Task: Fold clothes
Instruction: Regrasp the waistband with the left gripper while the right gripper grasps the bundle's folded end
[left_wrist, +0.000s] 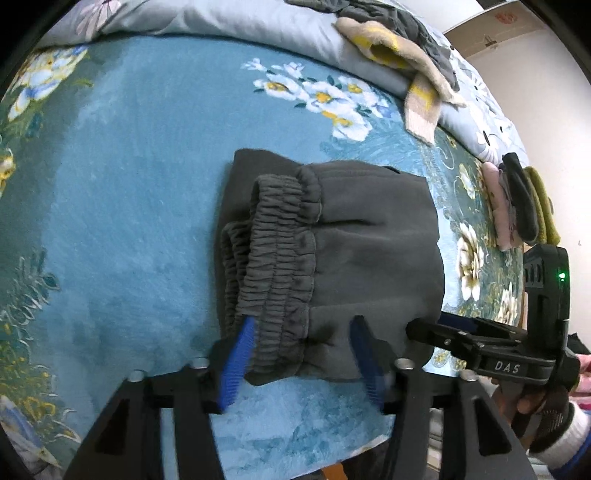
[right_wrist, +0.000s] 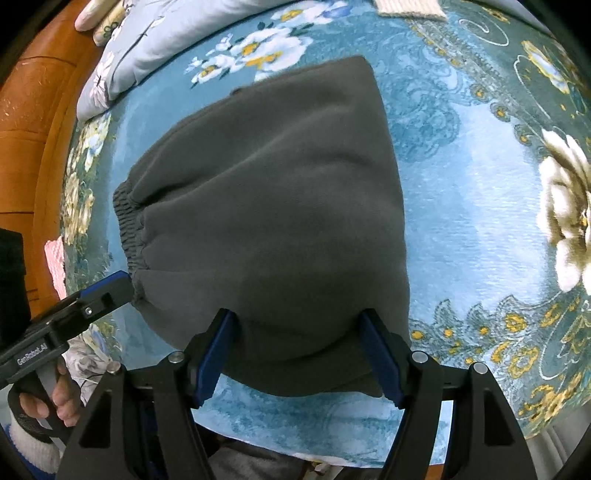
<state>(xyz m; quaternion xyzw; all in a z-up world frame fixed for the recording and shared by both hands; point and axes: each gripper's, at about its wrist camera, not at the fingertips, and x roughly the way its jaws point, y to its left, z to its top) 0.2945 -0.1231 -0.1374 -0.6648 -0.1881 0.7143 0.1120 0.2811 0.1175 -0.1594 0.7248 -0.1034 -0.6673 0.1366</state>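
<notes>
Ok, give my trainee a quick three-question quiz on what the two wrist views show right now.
1. True or false: the folded dark grey fleece trousers lie on a blue floral blanket.
2. What are the left gripper jaws doing: A) clamped on the elastic waistband, B) open astride the trousers' near edge, C) lifted well clear?
3. What lies at the far right of the left wrist view, past the trousers?

Key: 1 true. 2 B; the right gripper stands open likewise. 3 A small stack of folded clothes, pink, dark and olive.
</notes>
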